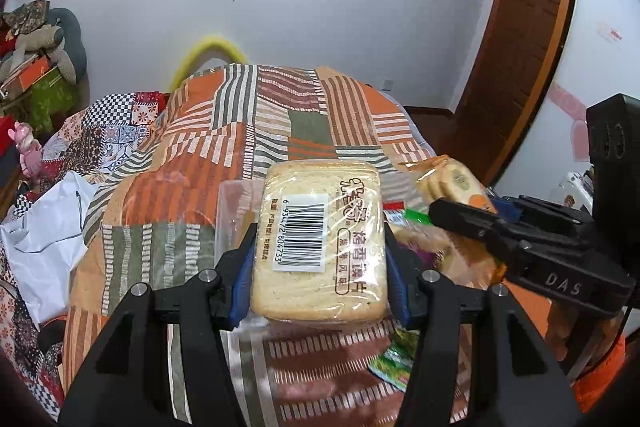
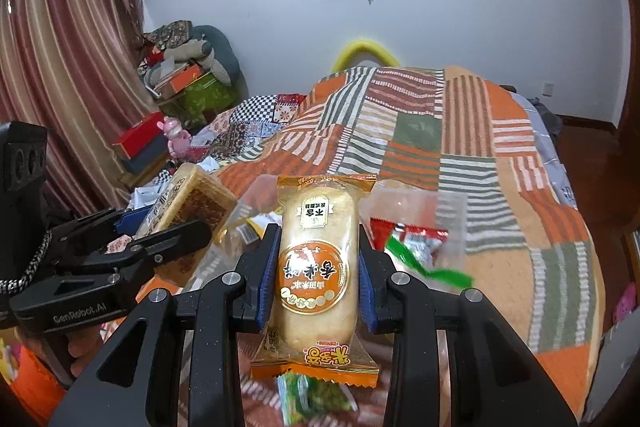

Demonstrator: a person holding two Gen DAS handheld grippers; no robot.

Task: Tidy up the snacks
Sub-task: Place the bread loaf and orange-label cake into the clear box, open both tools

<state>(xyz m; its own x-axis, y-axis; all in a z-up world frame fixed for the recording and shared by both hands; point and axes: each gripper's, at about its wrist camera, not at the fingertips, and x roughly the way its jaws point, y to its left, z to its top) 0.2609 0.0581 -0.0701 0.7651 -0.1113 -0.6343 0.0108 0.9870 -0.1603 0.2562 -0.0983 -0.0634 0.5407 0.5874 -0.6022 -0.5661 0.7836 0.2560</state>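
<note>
My left gripper [image 1: 320, 247] is shut on a clear-wrapped pack of toasted bread slices [image 1: 320, 239] with a barcode label, held above the bed. My right gripper [image 2: 318, 259] is shut on an orange-wrapped rice cracker pack [image 2: 316, 267], also held up. The right gripper shows in the left wrist view [image 1: 472, 215] at the right, with the cracker pack [image 1: 448, 179] in it. The left gripper shows in the right wrist view [image 2: 160, 227] at the left, holding the bread pack [image 2: 192, 203]. Loose snack packets lie below: a green one [image 2: 316, 395] and a red-and-green one [image 2: 416, 247].
A bed with an orange, green and white striped patchwork quilt [image 1: 280, 123] fills the scene. A white plastic bag [image 1: 44, 239] lies at its left. Boxes and clutter [image 2: 180, 75] stand by the curtain. A wooden door [image 1: 528, 27] is at the right.
</note>
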